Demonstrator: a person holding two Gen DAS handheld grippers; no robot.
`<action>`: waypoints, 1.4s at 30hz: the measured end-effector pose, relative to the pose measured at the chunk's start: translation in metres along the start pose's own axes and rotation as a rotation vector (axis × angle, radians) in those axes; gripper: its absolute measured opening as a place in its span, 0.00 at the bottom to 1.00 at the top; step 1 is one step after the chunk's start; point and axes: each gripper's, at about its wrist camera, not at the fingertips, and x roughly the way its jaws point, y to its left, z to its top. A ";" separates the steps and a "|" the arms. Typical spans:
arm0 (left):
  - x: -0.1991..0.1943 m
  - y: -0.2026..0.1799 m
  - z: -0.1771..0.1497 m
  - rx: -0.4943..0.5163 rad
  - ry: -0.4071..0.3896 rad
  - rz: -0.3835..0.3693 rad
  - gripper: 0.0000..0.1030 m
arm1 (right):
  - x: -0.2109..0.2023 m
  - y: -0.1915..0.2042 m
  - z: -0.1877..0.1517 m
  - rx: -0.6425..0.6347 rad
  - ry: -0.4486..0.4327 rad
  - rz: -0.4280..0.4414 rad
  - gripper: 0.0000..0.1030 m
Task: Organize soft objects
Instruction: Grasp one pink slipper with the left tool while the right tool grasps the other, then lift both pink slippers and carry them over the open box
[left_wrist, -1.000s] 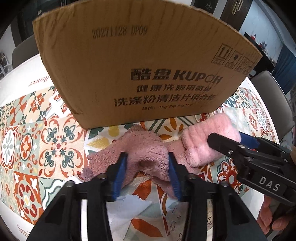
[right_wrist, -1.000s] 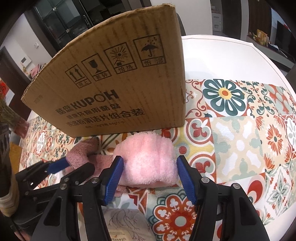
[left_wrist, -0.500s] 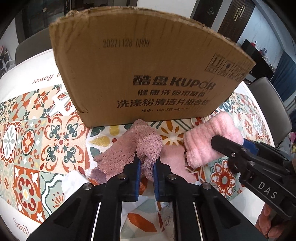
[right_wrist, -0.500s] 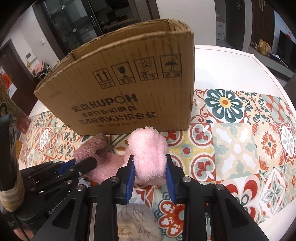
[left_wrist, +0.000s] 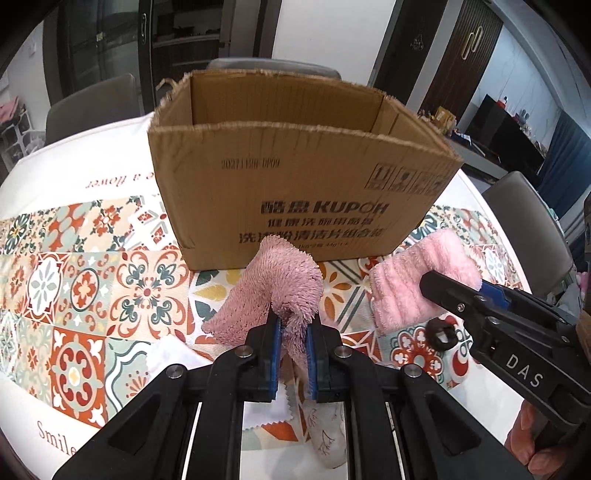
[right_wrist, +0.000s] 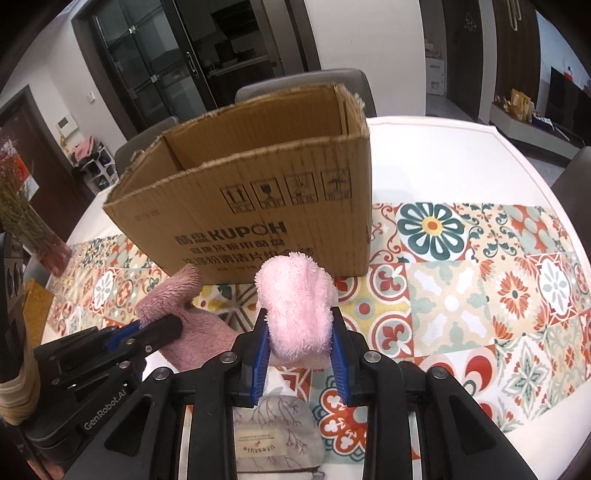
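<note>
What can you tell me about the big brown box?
The cardboard box is plain brown corrugated board with rough, torn top edges and no flaps showing, so it stands open. Its front carries black print: "KUPOH", Chinese lettering, a date code and four handling symbols. It stands upright on the patterned tablecloth at the far side of the table. What little of its inside shows looks bare; the bottom is hidden. Nothing visibly touches it; two pink fluffy cloths are held up just in front.
</note>
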 end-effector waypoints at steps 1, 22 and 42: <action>-0.001 -0.003 0.002 0.001 -0.006 0.000 0.13 | -0.004 0.000 0.000 -0.002 -0.007 -0.001 0.30; -0.077 -0.026 0.015 0.047 -0.186 0.017 0.13 | -0.070 0.008 0.010 -0.015 -0.149 0.029 0.30; -0.127 -0.040 0.034 0.068 -0.340 0.020 0.13 | -0.129 0.014 0.029 -0.052 -0.312 0.062 0.30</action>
